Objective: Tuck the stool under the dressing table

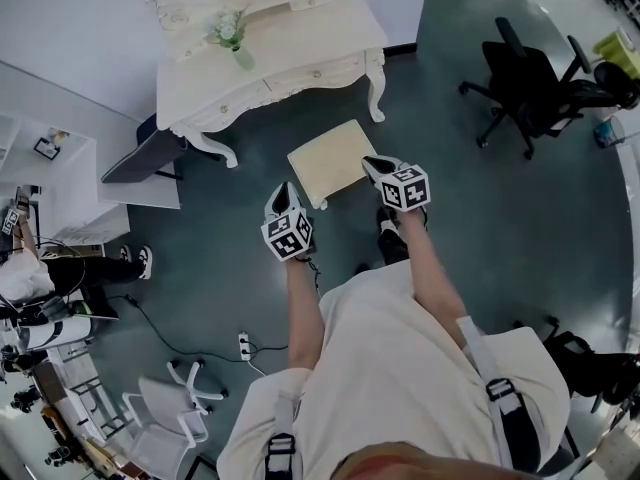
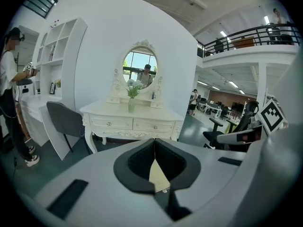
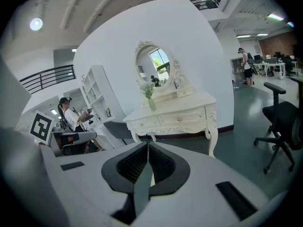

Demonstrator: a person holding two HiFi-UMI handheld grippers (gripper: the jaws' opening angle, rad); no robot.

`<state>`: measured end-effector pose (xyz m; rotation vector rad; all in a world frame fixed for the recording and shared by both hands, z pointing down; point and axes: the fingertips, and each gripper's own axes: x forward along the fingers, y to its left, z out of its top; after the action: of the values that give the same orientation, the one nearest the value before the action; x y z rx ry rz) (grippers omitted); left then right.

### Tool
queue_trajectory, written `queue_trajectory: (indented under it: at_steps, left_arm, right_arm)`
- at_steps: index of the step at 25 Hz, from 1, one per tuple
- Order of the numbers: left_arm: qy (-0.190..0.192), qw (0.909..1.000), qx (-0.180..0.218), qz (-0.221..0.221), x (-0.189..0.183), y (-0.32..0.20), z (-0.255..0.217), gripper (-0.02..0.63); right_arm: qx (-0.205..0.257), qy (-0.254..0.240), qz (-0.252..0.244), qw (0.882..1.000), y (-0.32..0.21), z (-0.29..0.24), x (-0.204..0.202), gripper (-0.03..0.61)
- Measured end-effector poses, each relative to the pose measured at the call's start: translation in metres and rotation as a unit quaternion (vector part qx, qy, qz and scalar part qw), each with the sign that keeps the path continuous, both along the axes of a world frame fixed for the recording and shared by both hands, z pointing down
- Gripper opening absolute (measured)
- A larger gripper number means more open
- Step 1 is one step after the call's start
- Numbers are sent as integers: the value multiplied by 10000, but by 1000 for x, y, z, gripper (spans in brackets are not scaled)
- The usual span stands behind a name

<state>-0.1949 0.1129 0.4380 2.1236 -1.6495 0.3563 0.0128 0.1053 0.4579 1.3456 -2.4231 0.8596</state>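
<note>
With left hand-held gripper (image 1: 287,192) and right hand-held gripper (image 1: 374,166) clenched empty at near edge of cream stool (image 1: 330,158), on floor short of dressing table (image 1: 300,76), risks ramming curved table leg (image 1: 376,93) if shoved unevenly.

The person wears a cream short-sleeved shirt (image 1: 400,368); dark straps (image 1: 497,393) with grey buckles run over both shoulders; the left gripper (image 1: 285,196) and right gripper (image 1: 375,165) have pale grey shells, black ridged pads (image 2: 137,161) and flat black rectangular insets (image 2: 66,198); each carries a white cube (image 1: 406,189) printed with black square markers.
</note>
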Motion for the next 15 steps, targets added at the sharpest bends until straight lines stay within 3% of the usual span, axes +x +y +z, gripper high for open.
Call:
queue_trajectory:
  at_steps: [15]
  left_arm:
    - [-282,9992,39,-283,25,-75,-12,15]
  right_arm:
    - [237,-253,-114,9993,-103,-22,36,44]
